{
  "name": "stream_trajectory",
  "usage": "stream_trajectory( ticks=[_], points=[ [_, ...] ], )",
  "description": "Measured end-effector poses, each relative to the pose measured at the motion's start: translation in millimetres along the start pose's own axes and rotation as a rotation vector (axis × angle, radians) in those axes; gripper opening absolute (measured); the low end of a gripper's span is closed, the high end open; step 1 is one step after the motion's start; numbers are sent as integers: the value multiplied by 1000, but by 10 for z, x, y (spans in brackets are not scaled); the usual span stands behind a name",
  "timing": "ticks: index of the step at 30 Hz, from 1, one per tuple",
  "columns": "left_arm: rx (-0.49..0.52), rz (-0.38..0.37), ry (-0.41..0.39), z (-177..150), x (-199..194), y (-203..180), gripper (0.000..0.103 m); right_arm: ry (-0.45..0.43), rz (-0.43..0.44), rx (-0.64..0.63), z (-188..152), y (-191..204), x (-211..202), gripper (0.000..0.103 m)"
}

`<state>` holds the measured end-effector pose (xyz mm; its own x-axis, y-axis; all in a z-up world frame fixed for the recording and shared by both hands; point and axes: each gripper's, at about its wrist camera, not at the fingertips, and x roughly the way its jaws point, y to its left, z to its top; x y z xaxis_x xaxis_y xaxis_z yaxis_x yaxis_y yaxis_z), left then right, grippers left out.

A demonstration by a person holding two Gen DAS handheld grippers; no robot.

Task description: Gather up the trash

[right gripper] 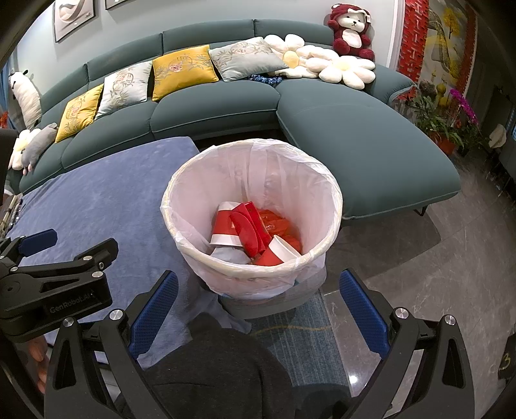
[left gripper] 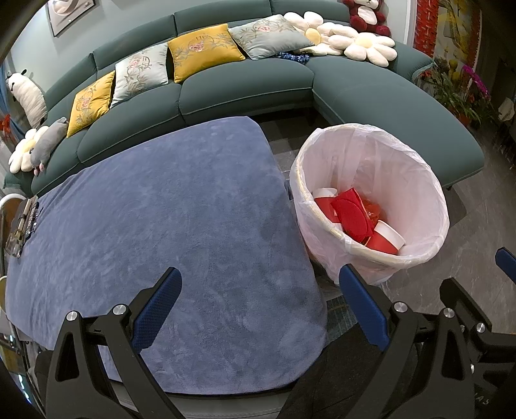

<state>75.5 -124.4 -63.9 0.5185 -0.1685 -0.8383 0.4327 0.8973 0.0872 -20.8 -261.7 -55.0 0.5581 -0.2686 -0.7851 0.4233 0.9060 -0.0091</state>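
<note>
At the far left, a small clear holder [left gripper: 17, 225] sat on the edge of the blue cloth [left gripper: 167, 212] that covered the table. The left gripper [left gripper: 259, 295] hovered above the near part of this cloth, its blue-padded fingers [left gripper: 158, 309] spread wide apart and nothing between them. To the right of the table stood the trash bin [right gripper: 206, 251], lined with a white plastic bag [right gripper: 290, 180] folded over its rim and positioned just beside the table's edge. Inside the bin lay the collected trash: red and white paper cups [right gripper: 225, 228], a flat red lid [right gripper: 246, 232] and crumpled red wrapping [right gripper: 277, 222]. The right gripper [right gripper: 258, 296] was held over the near side of the bin, its fingers likewise wide apart and empty. Behind the table and bin ran a green sofa [right gripper: 213, 109] carrying yellow and grey cushions, flower-shaped pillows [right gripper: 348, 72] and a red plush bear [right gripper: 350, 30]. Potted plants [right gripper: 435, 122] stood at the far right.
</note>
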Motion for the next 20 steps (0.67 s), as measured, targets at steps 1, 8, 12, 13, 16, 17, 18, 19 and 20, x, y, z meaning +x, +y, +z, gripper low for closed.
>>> stream_trajectory(
  ticks=[1,8,12,13,16,17,18,19,20],
  points=[
    [1,-1,0,0,0,1,94,0,0,-1,4,4,3,96],
    [8,-6,0,-3,2,-2,94,-1,0,-1,4,5,3,96],
    [9,-6,-1,-7,1,-5,94,-2,-4,3,8,-5,0,96],
    [10,-6,-2,-8,-1,-5,94,-2,-6,5,12,-8,-5,96],
    [5,-8,-1,-14,-1,-5,94,-1,-8,10,19,-21,-10,96],
    [5,-9,-1,-11,-2,-7,94,-1,-10,11,18,-32,-11,96],
    [4,-9,0,-12,-2,-6,94,0,-11,13,21,-35,-9,96],
    [4,-10,3,-13,-1,-6,94,1,-10,14,21,-46,-12,96],
    [5,-12,5,-18,5,-3,94,2,-11,16,19,-56,-16,96]
  ],
)
